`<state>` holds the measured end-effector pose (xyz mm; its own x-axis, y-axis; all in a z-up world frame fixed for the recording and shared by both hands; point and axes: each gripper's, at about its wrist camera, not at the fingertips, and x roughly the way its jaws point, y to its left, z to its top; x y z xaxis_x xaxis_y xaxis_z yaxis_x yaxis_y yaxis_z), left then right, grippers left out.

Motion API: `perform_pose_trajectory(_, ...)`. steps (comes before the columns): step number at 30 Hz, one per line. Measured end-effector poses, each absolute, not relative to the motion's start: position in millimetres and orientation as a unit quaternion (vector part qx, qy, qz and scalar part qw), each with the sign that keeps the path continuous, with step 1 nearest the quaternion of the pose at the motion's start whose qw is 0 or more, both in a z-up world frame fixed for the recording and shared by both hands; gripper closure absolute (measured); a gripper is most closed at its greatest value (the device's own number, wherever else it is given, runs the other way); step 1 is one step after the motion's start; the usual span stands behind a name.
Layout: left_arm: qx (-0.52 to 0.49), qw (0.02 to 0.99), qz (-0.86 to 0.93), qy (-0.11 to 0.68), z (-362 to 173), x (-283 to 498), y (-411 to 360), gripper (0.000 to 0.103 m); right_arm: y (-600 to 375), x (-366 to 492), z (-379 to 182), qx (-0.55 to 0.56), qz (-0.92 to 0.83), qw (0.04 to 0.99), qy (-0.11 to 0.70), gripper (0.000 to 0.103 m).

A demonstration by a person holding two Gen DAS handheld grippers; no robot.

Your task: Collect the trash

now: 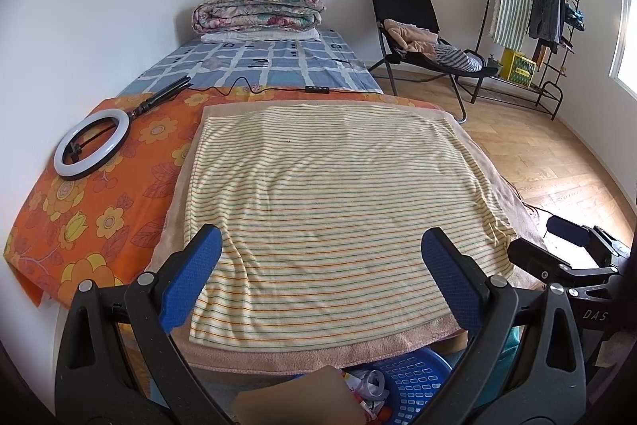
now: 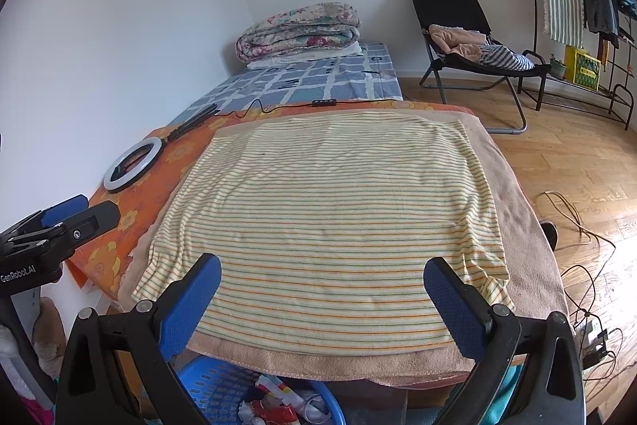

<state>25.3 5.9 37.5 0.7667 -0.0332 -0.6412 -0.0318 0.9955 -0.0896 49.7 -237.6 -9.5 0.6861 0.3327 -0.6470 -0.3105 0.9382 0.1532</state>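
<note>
A: Entry. Both grippers hover side by side over the near edge of the striped towel (image 1: 330,194). Left gripper (image 1: 320,265): jaws spread wide, nothing between the blue pads (image 1: 191,277). Right gripper (image 2: 322,285): same, wide apart and empty.

B: Where is the trash?

A: In the blue basket (image 2: 215,385), at 6 o'clock in both views, below the towel's near hem and partly tucked under the bed's edge. Crumpled wrappers (image 2: 274,409), red and white, lie inside it. From the left wrist a tan flat piece (image 1: 294,401), possibly cardboard, sits at the basket's left rim; whether it is in or leaning on it, I cannot tell.

B: Anything left on the bed?

A: The striped towel, laid over a peach towel (image 2: 529,265), shows only a tiny dark speck (image 1: 287,141) toward 11 o'clock; too small to identify. The ring light (image 1: 92,143) lies at 10 o'clock on the orange floral sheet (image 1: 79,218), its cable trailing toward 12. That is equipment, not litter.

B: Why the basket so near?

A: Judgement: it sits right under the working edge so a pick needs only a short carry and drop. Wide jaws suit a ready posture. Judgement: collection looks largely complete, unless the speck counts.
</note>
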Motion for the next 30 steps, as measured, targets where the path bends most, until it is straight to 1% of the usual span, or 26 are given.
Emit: perform_pose_trajectory(30, -0.046, 0.938, 0.002, 0.344, 34.8, 25.3, 7.7, 0.001, -233.3, 45.3, -1.1, 0.003, 0.175, 0.921, 0.347, 0.000)
